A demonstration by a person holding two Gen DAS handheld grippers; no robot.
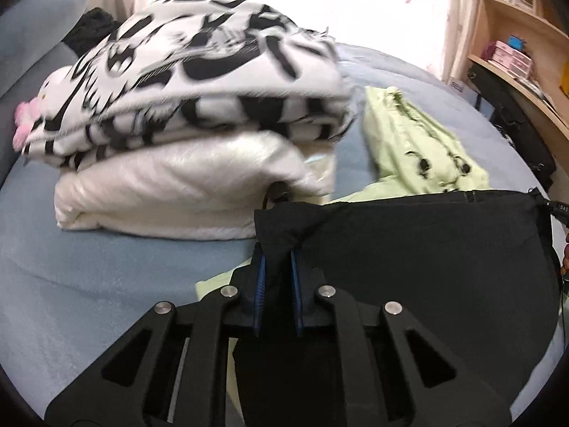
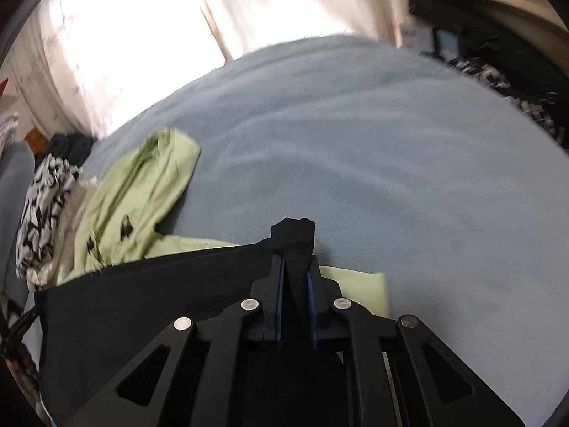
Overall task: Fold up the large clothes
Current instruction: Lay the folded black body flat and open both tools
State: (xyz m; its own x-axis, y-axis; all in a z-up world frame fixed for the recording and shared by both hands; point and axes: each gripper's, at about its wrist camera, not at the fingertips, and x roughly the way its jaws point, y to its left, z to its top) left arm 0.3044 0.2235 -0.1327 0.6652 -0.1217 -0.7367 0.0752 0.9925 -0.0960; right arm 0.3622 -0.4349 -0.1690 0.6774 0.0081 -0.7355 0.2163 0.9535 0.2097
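Observation:
A black garment [image 1: 426,249] hangs stretched between my two grippers above a blue-grey bed [image 1: 89,267]. My left gripper [image 1: 277,252] is shut on the garment's left top corner, with cloth bunched between its blue pads. In the right wrist view my right gripper [image 2: 295,259] is shut on the other top corner, and a tuft of the black garment [image 2: 142,302] sticks out past the fingertips. A light green garment [image 1: 419,142] lies crumpled on the bed behind the black one, also seen as the green garment [image 2: 135,192] at the left of the right wrist view.
A stack of folded bedding [image 1: 185,114], black-and-white patterned on top of white, sits at the back left of the bed. Wooden shelves [image 1: 515,35] stand at the right, bright curtains [image 2: 142,35] behind. The bed cover [image 2: 391,160] stretches wide to the right.

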